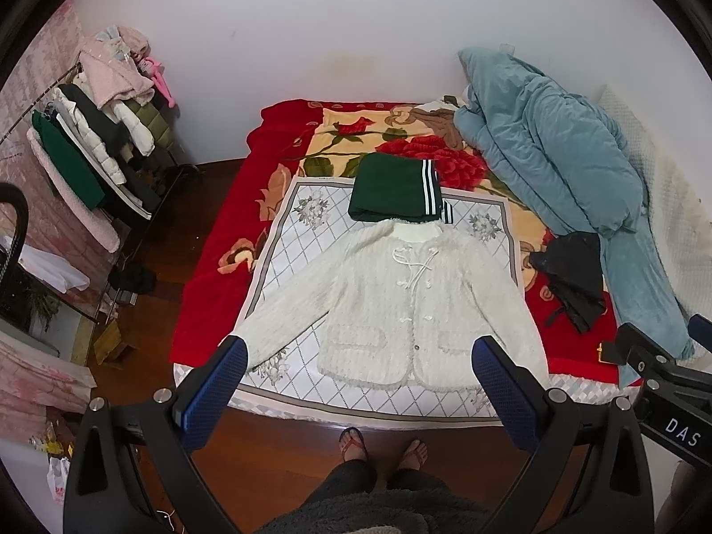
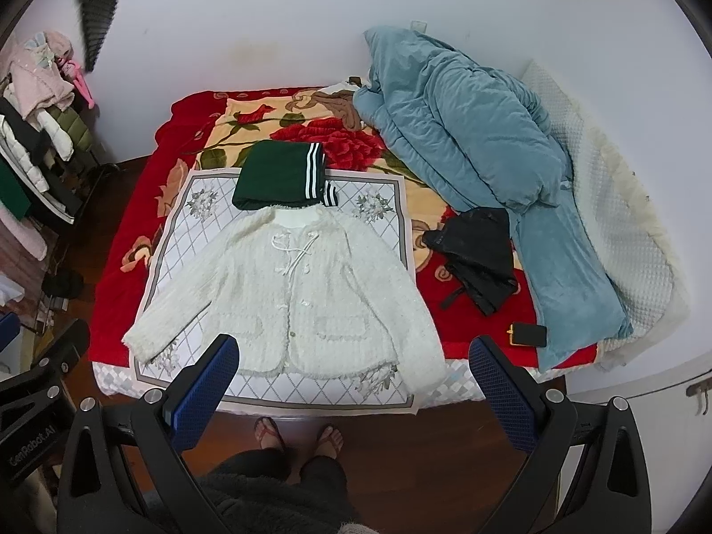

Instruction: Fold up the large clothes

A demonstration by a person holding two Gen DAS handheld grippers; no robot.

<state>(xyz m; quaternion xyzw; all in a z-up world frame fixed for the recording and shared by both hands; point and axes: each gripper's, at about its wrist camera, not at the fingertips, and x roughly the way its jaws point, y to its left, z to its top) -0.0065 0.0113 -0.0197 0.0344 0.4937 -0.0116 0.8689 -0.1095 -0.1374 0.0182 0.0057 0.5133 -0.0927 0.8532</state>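
Lying flat and face-up on patterned grey-white cloth (image 1: 285,240) at near edge of bed: white fuzzy cardigan (image 1: 400,307), both sleeves spread out to the sides, front fastened, hem toward the feet, collar pointing to the wall. Not folded at all yet, no crease or sleeve turned in. Touching or just overlapping collar end: green garment with white stripes (image 1: 396,189), already a neat folded rectangle, so judged one piece done, cardigan next. Left of the job on this piece, by judgement: sleeves in, sides in, fold hem to collar, stack beside green one. Black crumpled garment (image 1: 572,276) on red floral blanket (image 1: 209,240) right of cardigan, apart from it, possibly waiting too, cannot tell. Left gripper (image 1: 358,358) held above near edge of bed, fingers spread wide, holding nothing, left fingertip (image 1: 233,358) seen over left sleeve cuff, no contact evident. Right gripper (image 2: 353,356) likewise high, parted wide and empty, over cardigan hem region. Further out: blue quilt (image 1: 556,155) heaped along right side by wall, small dark phone-like item (image 2: 527,333) near bed corner, clothes rack (image 1: 102,133) loaded at far left, wooden floor (image 1: 276,454), bare feet in sandals (image 1: 353,440) at bed edge.
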